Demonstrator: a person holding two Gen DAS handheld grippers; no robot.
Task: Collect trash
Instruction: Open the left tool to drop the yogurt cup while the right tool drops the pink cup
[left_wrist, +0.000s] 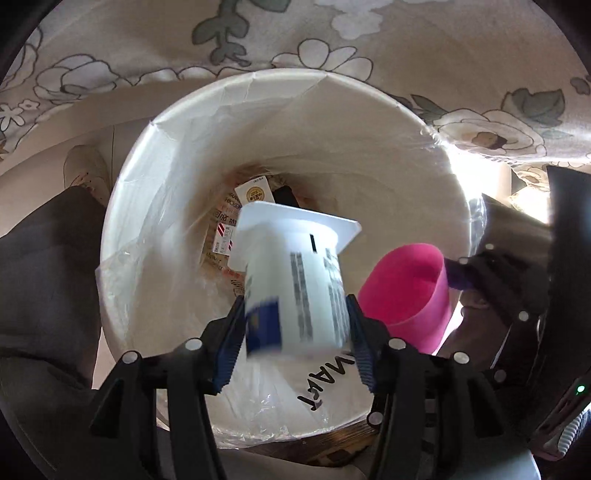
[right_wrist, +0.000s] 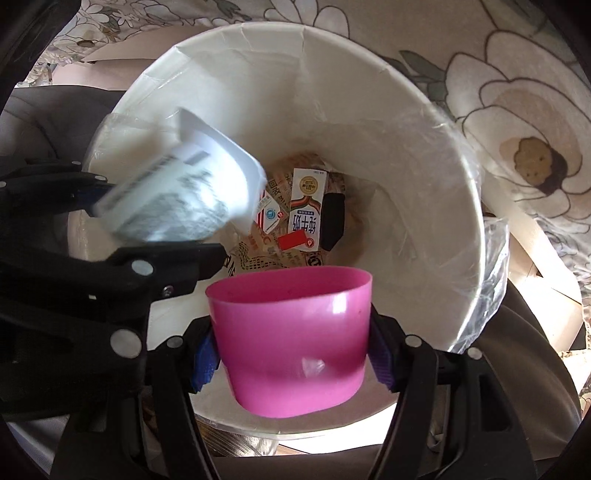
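The wide white plastic-lined bin (right_wrist: 424, 206) gapes open; only flat printed cartons (right_wrist: 306, 218) lie deep at its bottom, while flowered cloth (left_wrist: 424, 44) crowds its far rim.

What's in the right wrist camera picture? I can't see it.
The right gripper holds a pink plastic cup over a white bag-lined trash bin with cartons at the bottom. Left, a blurry white plastic tub sits between the jaws of the left gripper.
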